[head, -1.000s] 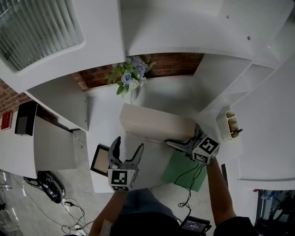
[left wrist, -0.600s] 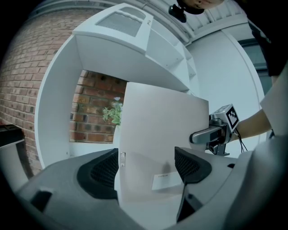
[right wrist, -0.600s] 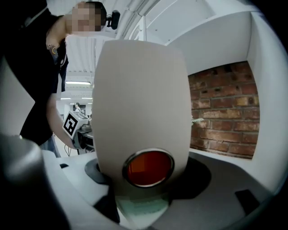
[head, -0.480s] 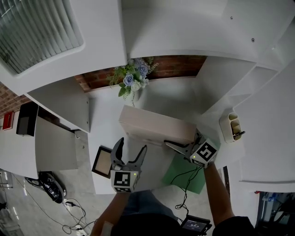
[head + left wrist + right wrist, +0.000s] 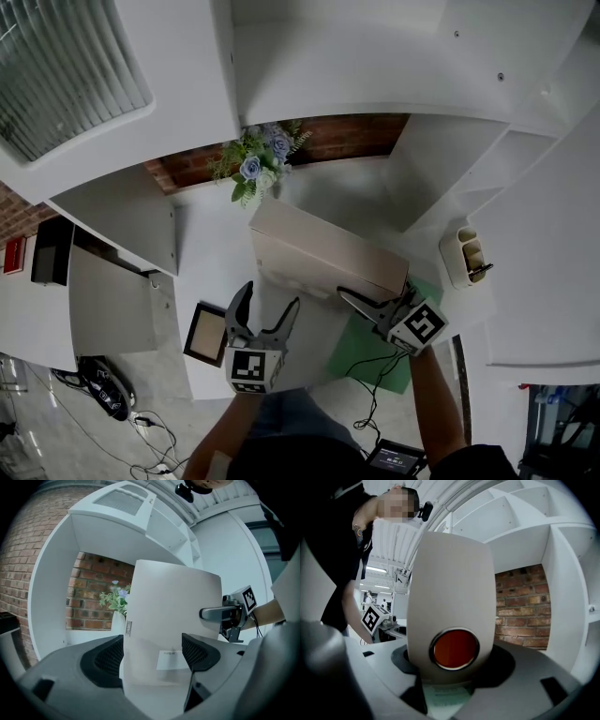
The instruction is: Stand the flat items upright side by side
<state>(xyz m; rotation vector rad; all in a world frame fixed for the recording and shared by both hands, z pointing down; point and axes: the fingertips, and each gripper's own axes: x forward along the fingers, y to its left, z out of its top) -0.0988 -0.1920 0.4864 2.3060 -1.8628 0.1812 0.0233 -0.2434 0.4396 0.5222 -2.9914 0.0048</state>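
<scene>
A tall beige file box [image 5: 319,248] stands on its long edge on the white desk [image 5: 216,234], tilted at an angle. My right gripper [image 5: 370,291] holds its right end. Its jaws have just been closing, and they press on the spine with the red round hole [image 5: 454,648]. A green flat folder [image 5: 375,352] lies under that hand. My left gripper [image 5: 265,298] stands open just in front of the box's near face [image 5: 173,611] without touching it. A framed picture [image 5: 206,330] lies flat at the desk's left corner.
A white vase of flowers [image 5: 258,164] stands behind the box against the brick wall. A small white holder [image 5: 466,253] sits on the right ledge. White shelf walls close in on both sides. Cables lie on the floor at lower left.
The right gripper's jaws have closed onto the box end and risen a little. The box has swung, its left end moving toward the flowers. The left gripper has stayed put.
</scene>
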